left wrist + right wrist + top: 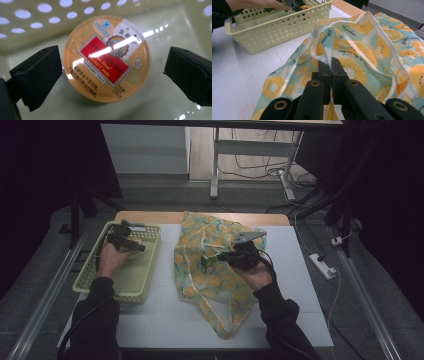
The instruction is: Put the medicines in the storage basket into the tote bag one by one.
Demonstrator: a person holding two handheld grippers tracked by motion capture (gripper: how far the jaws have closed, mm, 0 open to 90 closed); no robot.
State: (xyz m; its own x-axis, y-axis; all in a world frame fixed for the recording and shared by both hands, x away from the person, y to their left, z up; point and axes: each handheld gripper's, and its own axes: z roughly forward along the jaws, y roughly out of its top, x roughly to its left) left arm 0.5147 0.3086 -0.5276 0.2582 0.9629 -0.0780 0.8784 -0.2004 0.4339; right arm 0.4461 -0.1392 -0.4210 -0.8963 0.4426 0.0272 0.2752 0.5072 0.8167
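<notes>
Left gripper jaws wide astride candy tin on basket floor nr table's left edge, so centre & close evenly on rim; right gripper pinched tight on bag hem mid-table.

High view looking down and forward over table from person's side. Left gripper view peering close into basket at round tin. Right gripper view facing low across cloth bag toward same basket, also appearing in high view.
</notes>
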